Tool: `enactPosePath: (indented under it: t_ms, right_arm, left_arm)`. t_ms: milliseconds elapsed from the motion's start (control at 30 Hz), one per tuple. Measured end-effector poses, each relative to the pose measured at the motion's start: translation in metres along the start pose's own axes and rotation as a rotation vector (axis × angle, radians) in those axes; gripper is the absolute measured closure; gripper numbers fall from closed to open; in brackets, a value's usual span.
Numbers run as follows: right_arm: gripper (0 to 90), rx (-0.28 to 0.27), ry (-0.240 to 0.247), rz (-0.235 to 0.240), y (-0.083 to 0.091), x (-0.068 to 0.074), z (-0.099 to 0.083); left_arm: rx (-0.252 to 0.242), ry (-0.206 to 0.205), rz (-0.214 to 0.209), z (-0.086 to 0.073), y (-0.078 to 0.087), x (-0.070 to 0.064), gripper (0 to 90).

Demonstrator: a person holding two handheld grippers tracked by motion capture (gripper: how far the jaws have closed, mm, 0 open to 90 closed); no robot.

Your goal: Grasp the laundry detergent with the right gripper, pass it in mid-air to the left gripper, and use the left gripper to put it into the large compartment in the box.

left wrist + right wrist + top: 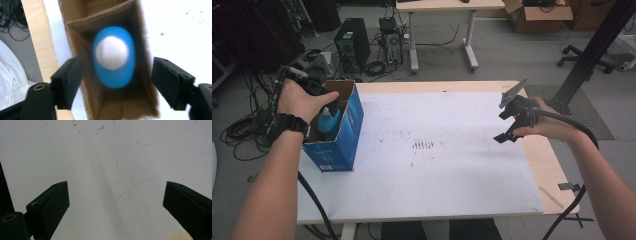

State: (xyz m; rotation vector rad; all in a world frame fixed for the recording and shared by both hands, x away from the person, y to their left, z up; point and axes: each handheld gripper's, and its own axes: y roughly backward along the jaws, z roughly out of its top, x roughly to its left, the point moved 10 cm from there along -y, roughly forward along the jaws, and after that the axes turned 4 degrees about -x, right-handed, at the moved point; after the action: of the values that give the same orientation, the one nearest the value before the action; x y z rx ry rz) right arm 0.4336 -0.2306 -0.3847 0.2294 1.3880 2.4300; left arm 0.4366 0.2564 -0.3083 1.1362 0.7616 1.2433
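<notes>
A blue cardboard box [341, 134] with an open top stands at the table's left edge. Inside it is a blue bottle [328, 120] with a white cap [112, 52], seen from above in the left gripper view, where the box [82, 27] shows its brown inner walls. My left gripper [330, 102] hovers over the box mouth, open, its jaws wide either side of the bottle [113, 56] without touching it. My right gripper [507, 131] hangs open above the white sheet near the table's right edge, with nothing between its jaws [115, 202].
A white sheet [437, 150] covers most of the wooden table [547, 160]. Faint brown marks [424, 145] dot its middle. Beyond the table are a computer tower [352, 42], tangled cables, another desk [442, 30] and a black post [592, 50] at right.
</notes>
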Motion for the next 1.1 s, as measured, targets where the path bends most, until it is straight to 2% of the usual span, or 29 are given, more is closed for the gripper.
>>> enactPosePath:
  t_ms: [100,233,567,733,1100]
  right_arm:
    - [6.9,0.004,0.004,0.000,0.000,0.001,0.001]
    - [6.9,0.007,0.000,-0.003,0.000,-0.001,0.000]
    - [6.9,0.011,-0.013,0.003,0.002,-0.002,-0.002]
    - [6.9,0.019,-0.012,0.004,0.003,-0.002,-0.004]
    - [6.5,0.025,-0.010,0.012,0.003,-0.002,-0.005]
  left_arm:
    - [-0.019,-0.040,-0.015,0.006,0.011,-0.013,23.2]
    - [-0.040,-0.112,-0.036,0.013,0.017,-0.037,20.0]
    - [-0.052,-0.288,-0.143,0.023,0.006,-0.108,12.4]
    - [-0.037,-0.349,-0.174,0.023,-0.006,-0.131,7.7]
    - [-0.035,-0.475,-0.240,0.020,-0.024,-0.171,4.6]
